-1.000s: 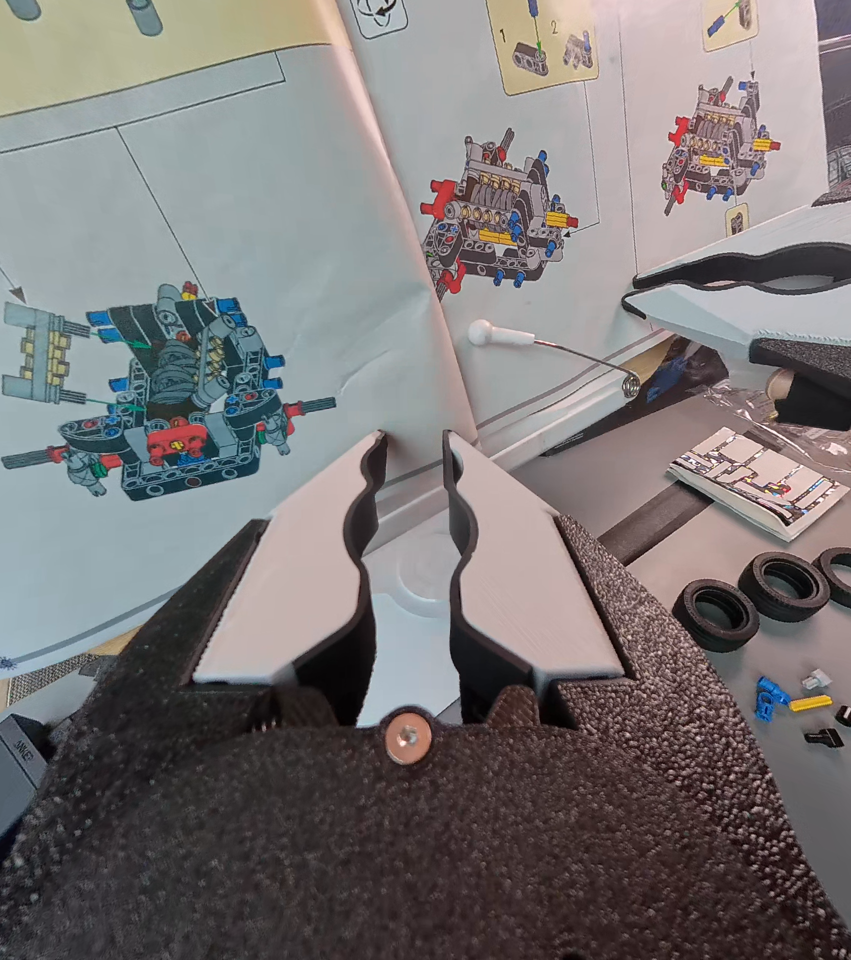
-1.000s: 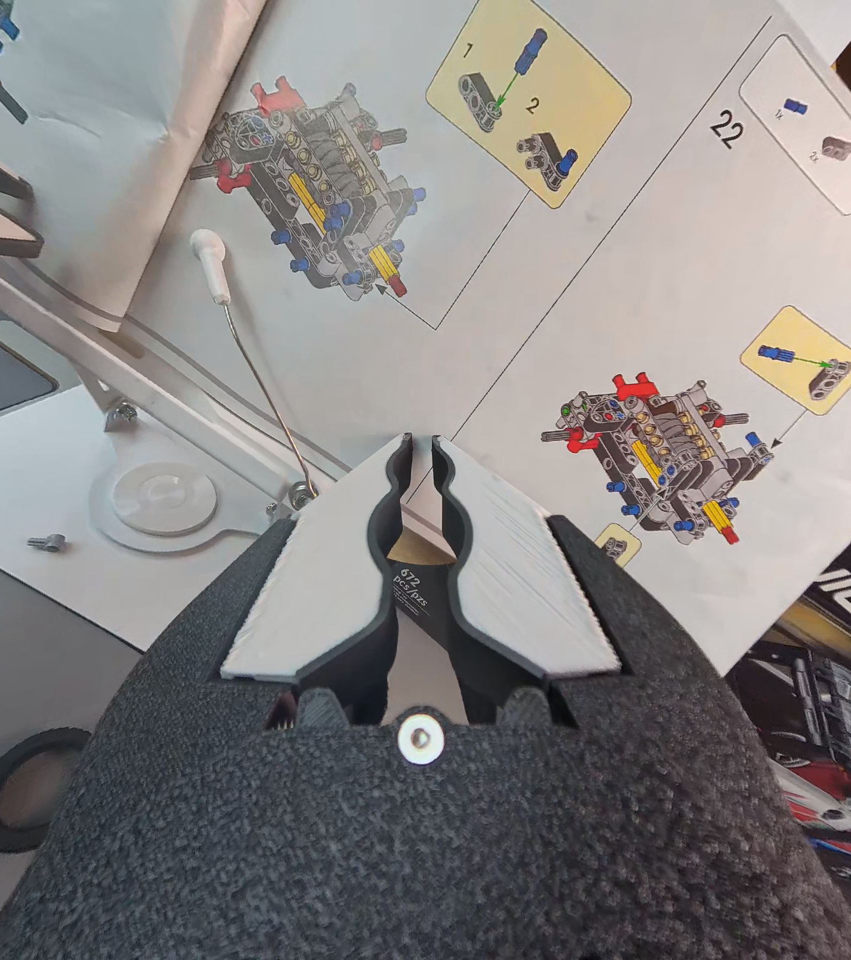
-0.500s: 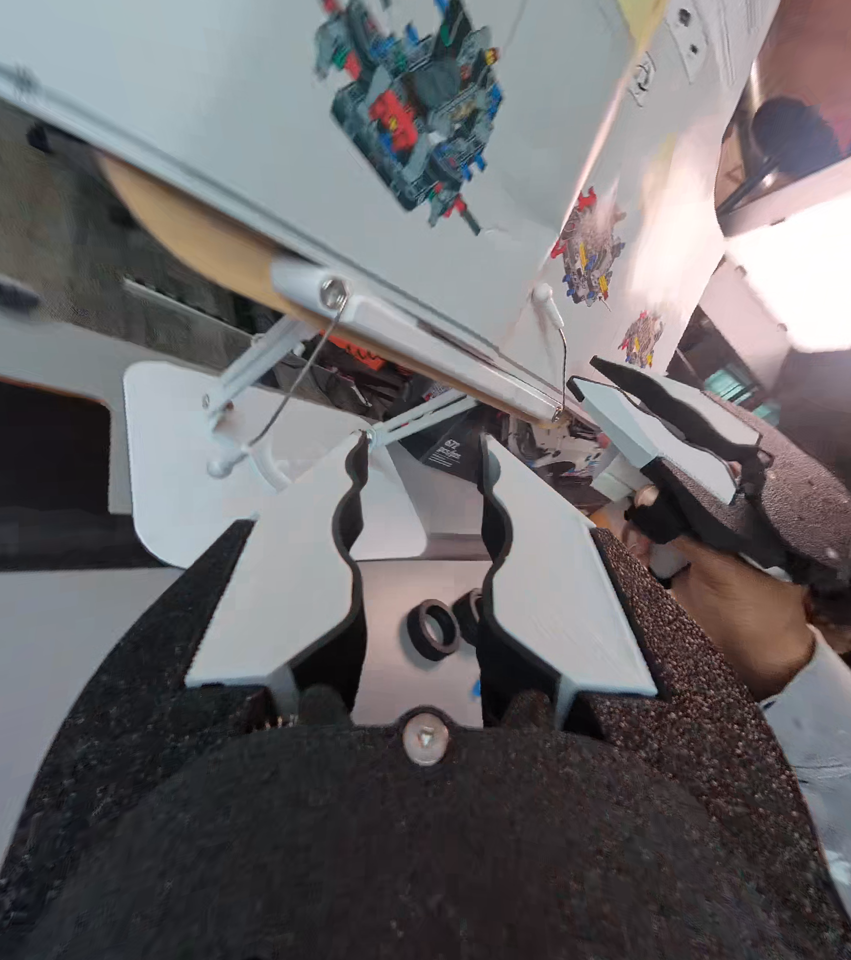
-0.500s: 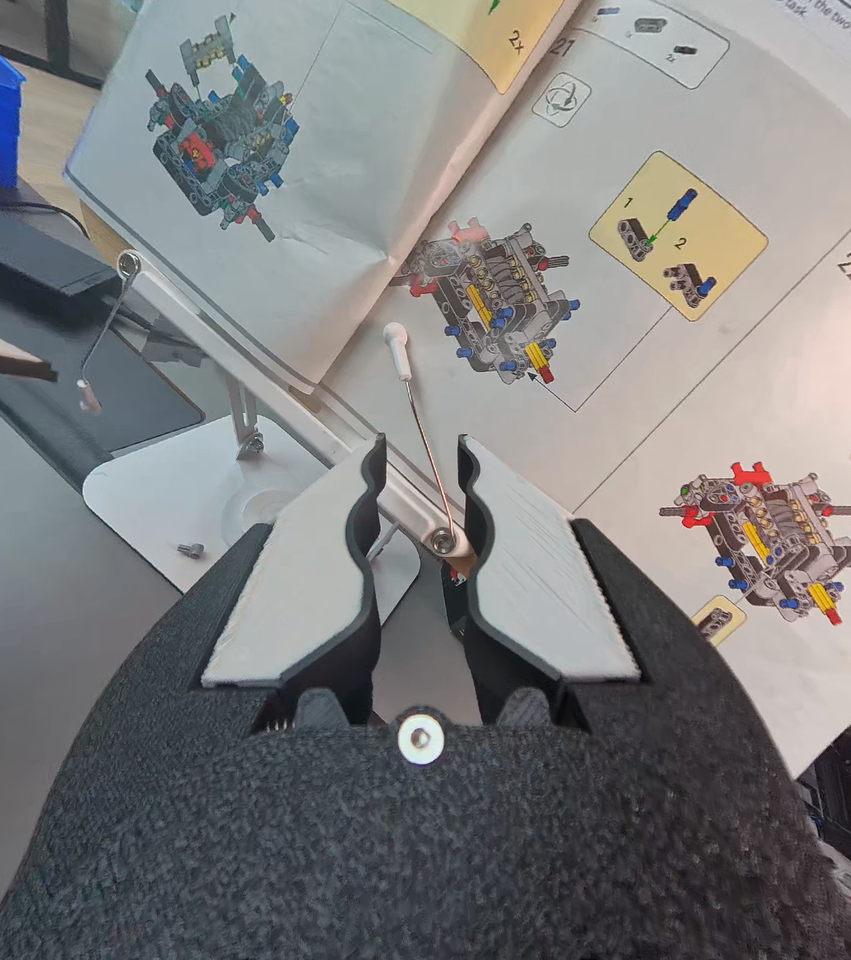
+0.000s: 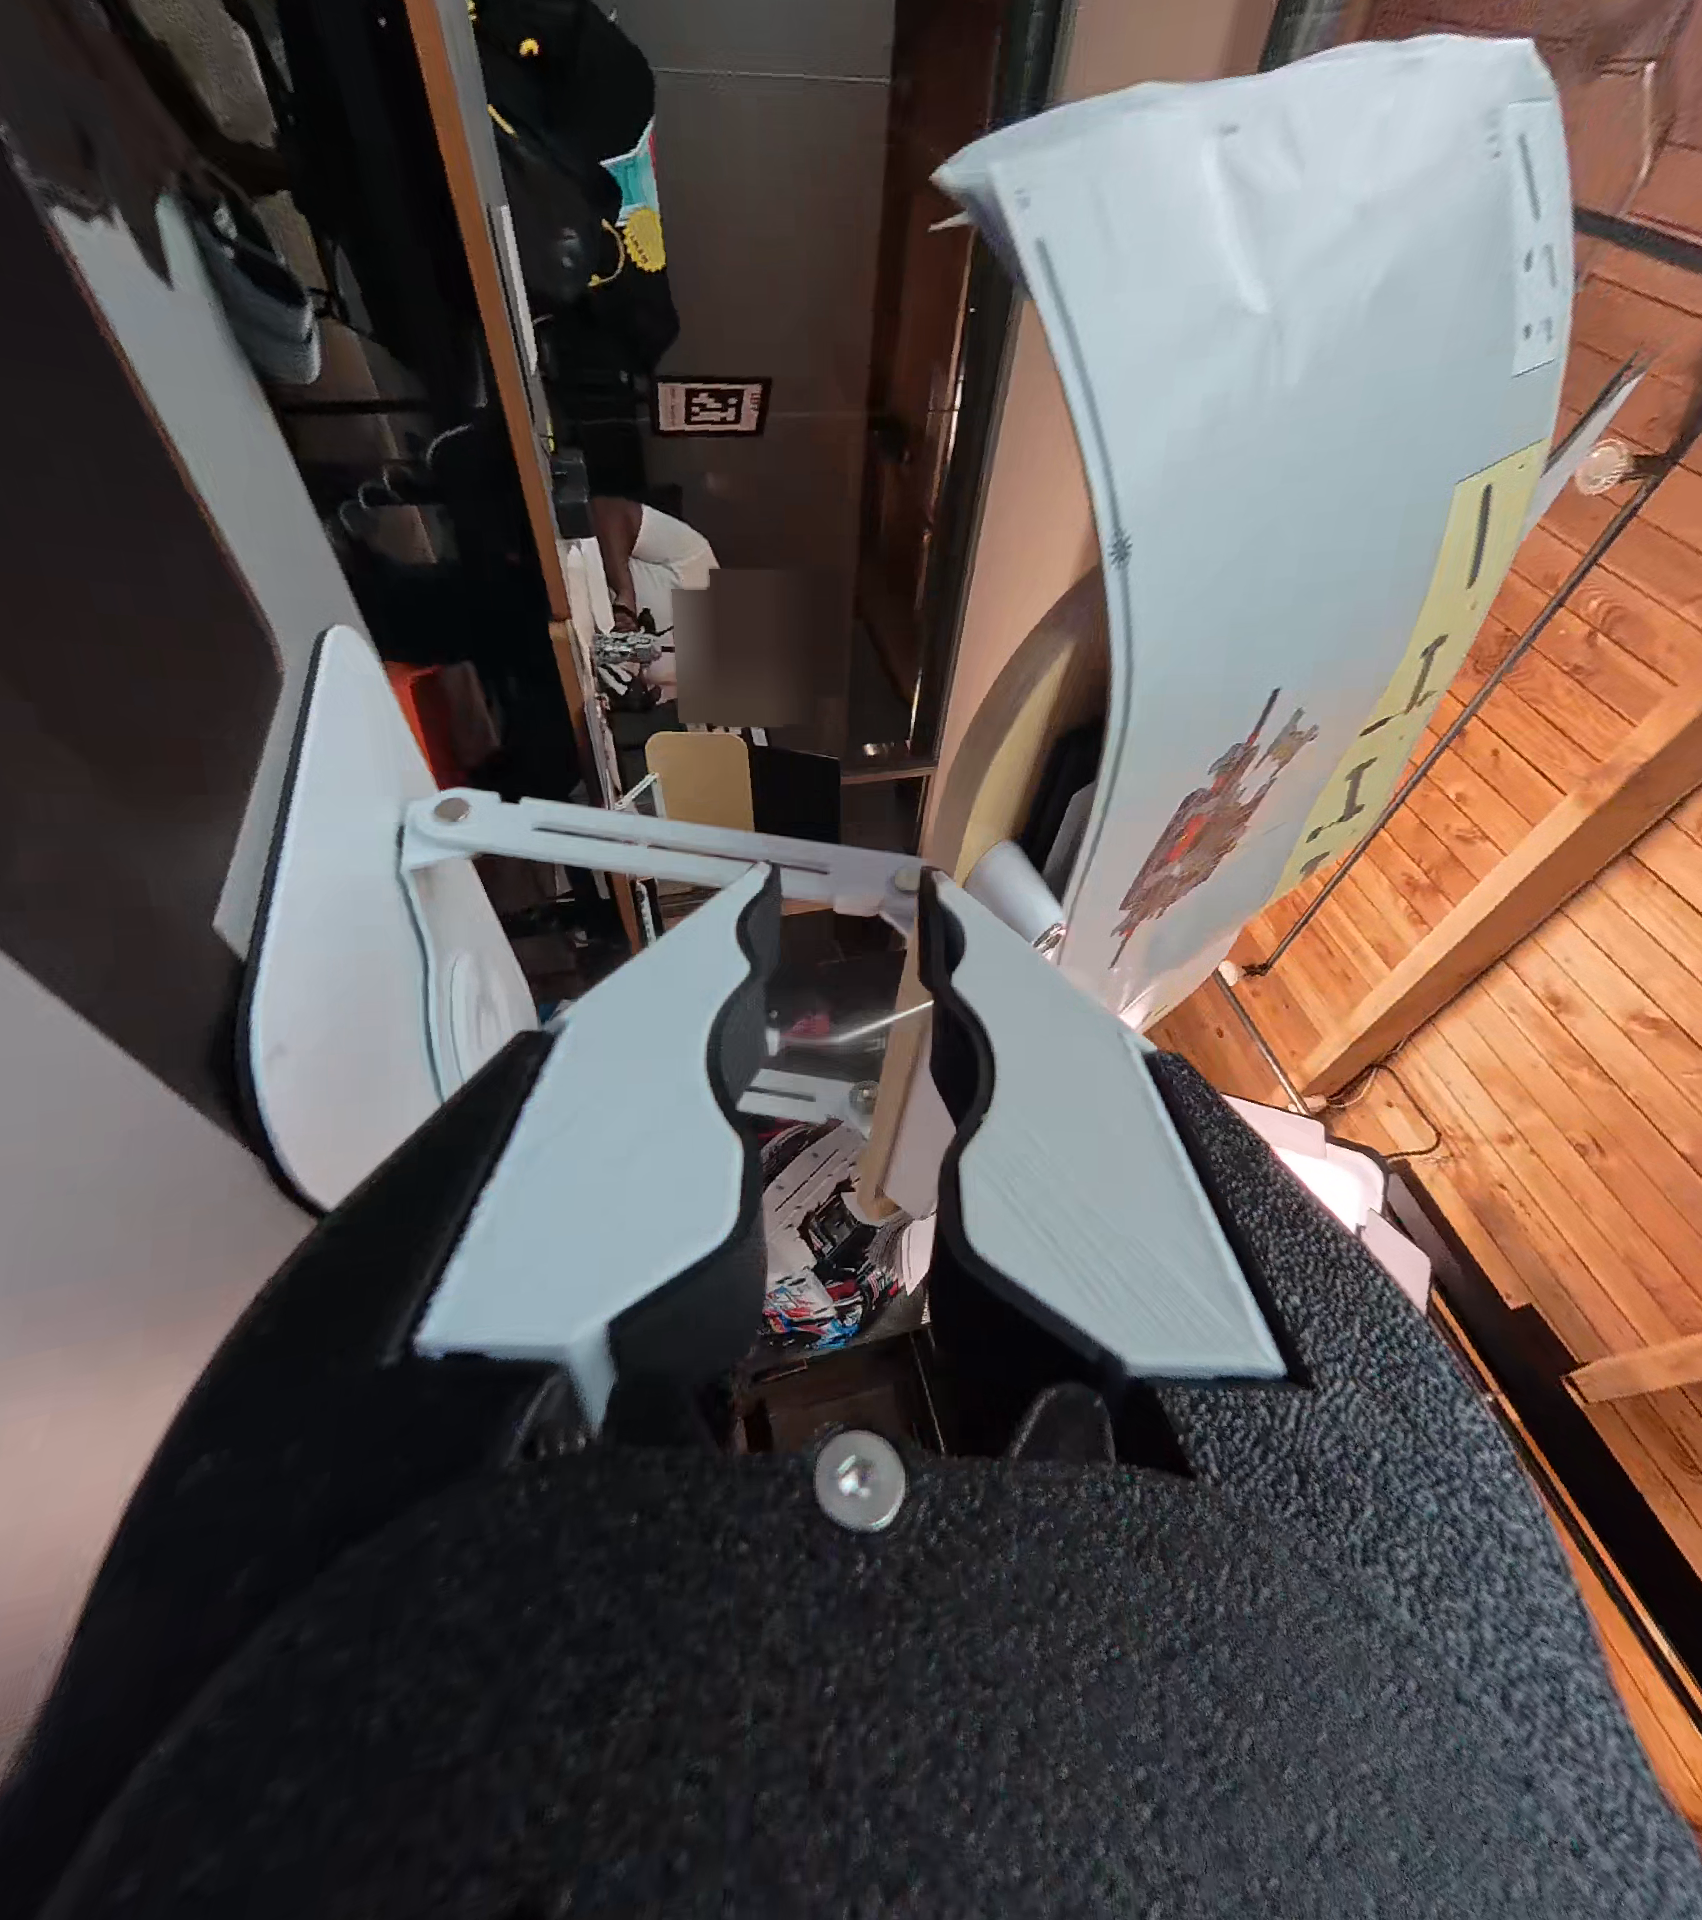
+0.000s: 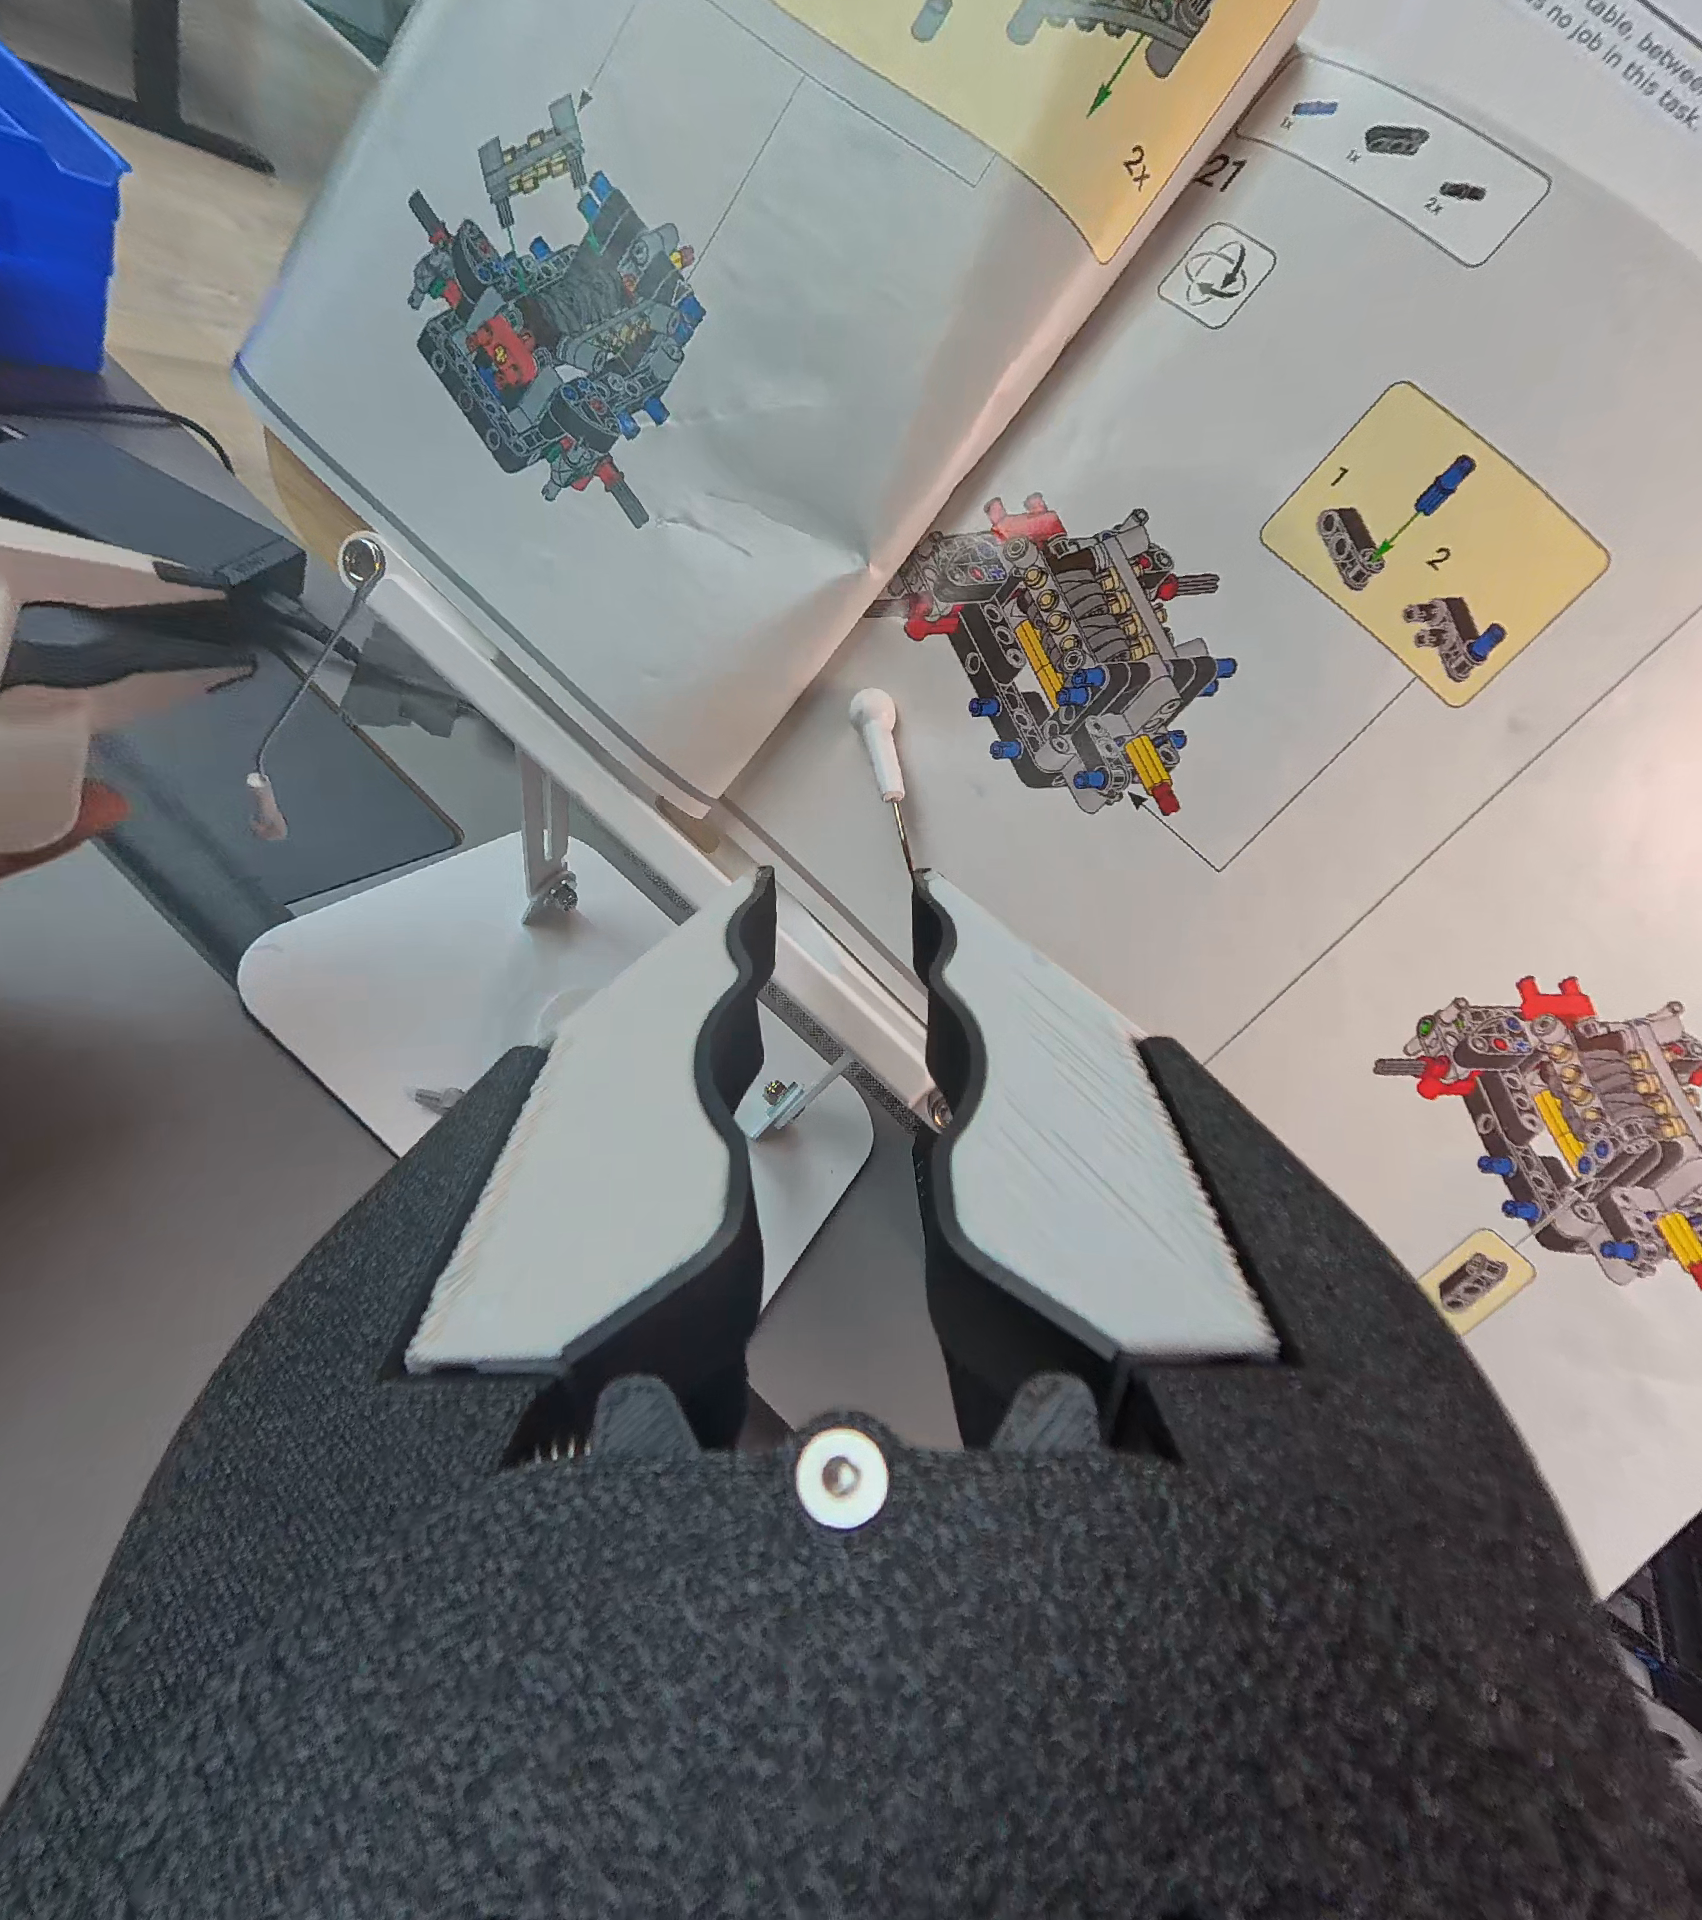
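Right wrist view: right hand-held gripper (image 6: pixel 842 894), parted and empty, hovers just before the white book stand (image 6: pixel 556 987) bearing an open instruction booklet (image 6: pixel 1346 831). The thin, floppy pages look best taken by an edge. Left hand-held gripper (image 5: pixel 847 894) also gapes empty beside the stand. Grey worktop (image 6: pixel 99 1143); wood-panelled room.

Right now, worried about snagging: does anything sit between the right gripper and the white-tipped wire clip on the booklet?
Nothing visible. The open right gripper has one fingertip beside the wire clip; only the booklet page lies behind.
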`<state>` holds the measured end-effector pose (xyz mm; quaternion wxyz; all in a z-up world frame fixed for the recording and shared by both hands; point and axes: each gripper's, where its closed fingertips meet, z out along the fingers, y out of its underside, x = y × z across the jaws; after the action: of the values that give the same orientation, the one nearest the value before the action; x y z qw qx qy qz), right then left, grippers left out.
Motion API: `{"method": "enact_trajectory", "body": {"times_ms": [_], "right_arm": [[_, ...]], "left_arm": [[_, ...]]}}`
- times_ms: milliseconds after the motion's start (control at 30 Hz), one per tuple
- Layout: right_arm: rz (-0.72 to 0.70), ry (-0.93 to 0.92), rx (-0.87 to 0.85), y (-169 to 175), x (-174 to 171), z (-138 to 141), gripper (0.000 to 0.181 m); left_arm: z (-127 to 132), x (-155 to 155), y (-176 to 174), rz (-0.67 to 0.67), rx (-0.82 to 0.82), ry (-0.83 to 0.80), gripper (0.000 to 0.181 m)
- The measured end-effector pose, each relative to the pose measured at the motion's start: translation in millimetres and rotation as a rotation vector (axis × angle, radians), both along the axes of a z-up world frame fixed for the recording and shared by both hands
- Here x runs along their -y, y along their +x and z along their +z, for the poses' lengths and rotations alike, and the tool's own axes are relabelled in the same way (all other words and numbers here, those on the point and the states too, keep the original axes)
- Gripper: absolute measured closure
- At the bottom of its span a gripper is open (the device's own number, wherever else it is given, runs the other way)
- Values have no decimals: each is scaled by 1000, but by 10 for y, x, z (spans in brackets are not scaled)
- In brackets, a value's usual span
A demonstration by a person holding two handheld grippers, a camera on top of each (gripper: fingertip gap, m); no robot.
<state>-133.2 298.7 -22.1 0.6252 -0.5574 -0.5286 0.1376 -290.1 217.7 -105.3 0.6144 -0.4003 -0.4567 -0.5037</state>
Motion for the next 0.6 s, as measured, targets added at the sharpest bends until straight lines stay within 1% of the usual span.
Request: {"method": "enact_trajectory", "body": {"times_ms": [33,100,167,200,267,300,367,400,433,467,500,567,600], "right_arm": [[-2,-3,-3,11,-12,-12,156],[-9,0,-13,15,-35,-11,157],[-10,0,-33,-1,-24,16,158],[0,-7,-45,-19,6,27,158],[16,-9,-59,-62,59,34,158],[21,-10,-59,-89,80,24,159],[29,-23,-55,-148,117,-15,159],[31,-32,-59,-175,138,-25,159],[35,-42,-63,-199,164,-32,159],[38,-51,-66,-213,190,-33,159],[40,-56,-70,-217,216,-26,159],[44,-56,-77,-186,257,0,159],[43,-52,-77,-153,264,10,159]], "left_arm": [[60,-9,-38,-2,-18,6,165],[138,-39,-57,-18,-53,-12,174],[231,22,-40,-3,-74,-15,172],[270,64,22,-5,-101,-21,169],[273,100,269,-62,-141,-43,166],[247,91,426,-115,-131,-47,162],[158,42,703,-212,-93,-61,144],[113,5,790,-239,-66,-65,135],[76,-39,831,-254,-26,-60,122],[51,-82,817,-250,24,-44,112],[37,-118,749,-226,71,-20,105],[-33,-146,501,-132,132,-4,107],[-61,-139,368,-86,147,2,113]]}}
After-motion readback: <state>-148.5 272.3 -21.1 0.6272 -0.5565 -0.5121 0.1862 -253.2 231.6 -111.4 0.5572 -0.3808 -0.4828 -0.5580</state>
